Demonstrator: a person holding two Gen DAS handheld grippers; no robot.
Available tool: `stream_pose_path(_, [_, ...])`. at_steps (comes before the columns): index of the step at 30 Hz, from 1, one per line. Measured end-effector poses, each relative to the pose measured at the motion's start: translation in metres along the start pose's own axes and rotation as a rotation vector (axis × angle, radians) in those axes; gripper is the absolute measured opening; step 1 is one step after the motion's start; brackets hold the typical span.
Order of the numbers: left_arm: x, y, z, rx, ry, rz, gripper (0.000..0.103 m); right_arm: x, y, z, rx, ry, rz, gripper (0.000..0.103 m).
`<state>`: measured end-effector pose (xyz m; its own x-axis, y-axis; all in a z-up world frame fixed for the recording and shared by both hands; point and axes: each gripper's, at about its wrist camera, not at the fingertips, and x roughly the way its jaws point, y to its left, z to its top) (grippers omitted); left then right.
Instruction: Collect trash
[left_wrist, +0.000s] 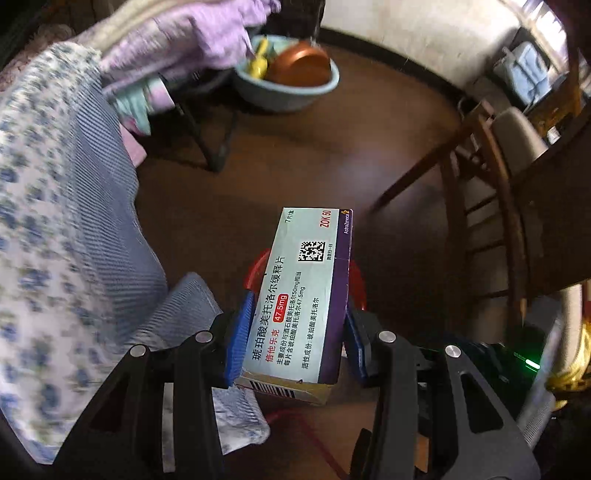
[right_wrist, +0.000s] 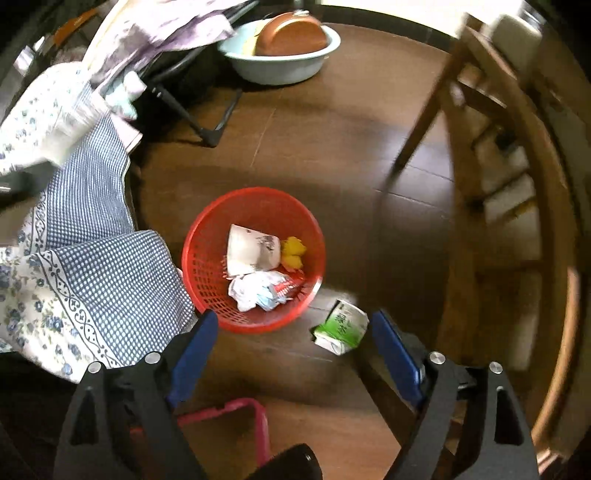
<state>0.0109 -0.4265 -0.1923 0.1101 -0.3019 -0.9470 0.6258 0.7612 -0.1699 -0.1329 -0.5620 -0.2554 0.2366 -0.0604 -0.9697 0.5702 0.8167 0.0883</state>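
Left tool (left_wrist: 295, 328), pointing steeply down, clamps a pale-green cardboard medicine box (left_wrist: 306, 291), seemingly above the red plastic mesh basket (right_wrist: 207, 254); right tool (right_wrist: 291, 354) gapes empty.

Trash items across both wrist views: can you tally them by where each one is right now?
In the red basket: 3 (white paper cup, yellow scrap, crumpled wrapper)
On the floor: 1 (green carton)
Held in the left tongs: 1 (medicine box)
Total: 5
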Motion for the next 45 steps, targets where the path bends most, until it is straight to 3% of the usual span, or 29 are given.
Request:
stream_pose_path(5, [0.052,-0.012,-0.001,-0.037,0.105,0.000,0.045,-0.005,-0.028,-0.003,0.112,-0.038,0.045,0.084])
stream_pose_path(10, [0.089,-0.010,-0.006,-0.015,0.194,0.021,0.046,-0.002,-0.024,-0.001,0.073,-0.027,0.061,0.084])
stream_pose_path(17, [0.116,-0.005,-0.004,-0.024,0.259,0.022,0.048,0.004,-0.022,0.002,0.058,0.002,0.049,0.084])
stream_pose_path(19, [0.119,-0.005,-0.003,-0.030,0.265,0.013,0.060,0.004,-0.023,0.000,0.063,0.000,0.040,0.084])
stream_pose_path(20, [0.119,-0.005,-0.003,-0.035,0.263,0.015,0.077,0.003,-0.026,0.001,0.069,-0.001,0.032,0.084])
stream_pose_path(21, [0.116,-0.005,-0.002,-0.040,0.249,0.019,0.086,0.004,-0.027,0.000,0.072,-0.001,0.030,0.084])
stream_pose_path(26, [0.094,-0.015,0.005,-0.009,0.185,0.009,0.087,0.000,-0.029,0.000,0.074,-0.001,0.019,0.084])
stream_pose_path(31, [0.039,-0.022,0.012,0.021,0.047,0.050,0.087,-0.015,-0.020,0.001,0.023,-0.039,0.040,0.084])
stream_pose_path(33, [0.014,-0.021,0.009,0.018,-0.017,0.074,0.088,-0.021,-0.015,-0.001,-0.002,-0.070,0.050,0.090])
stream_pose_path(39, [-0.066,-0.009,-0.017,-0.011,-0.190,0.172,0.090,-0.048,-0.001,-0.010,-0.038,-0.145,0.101,0.095])
stream_pose_path(45, [-0.140,0.003,-0.055,-0.071,-0.325,0.164,0.096,-0.090,0.024,-0.013,-0.096,-0.239,0.126,0.097])
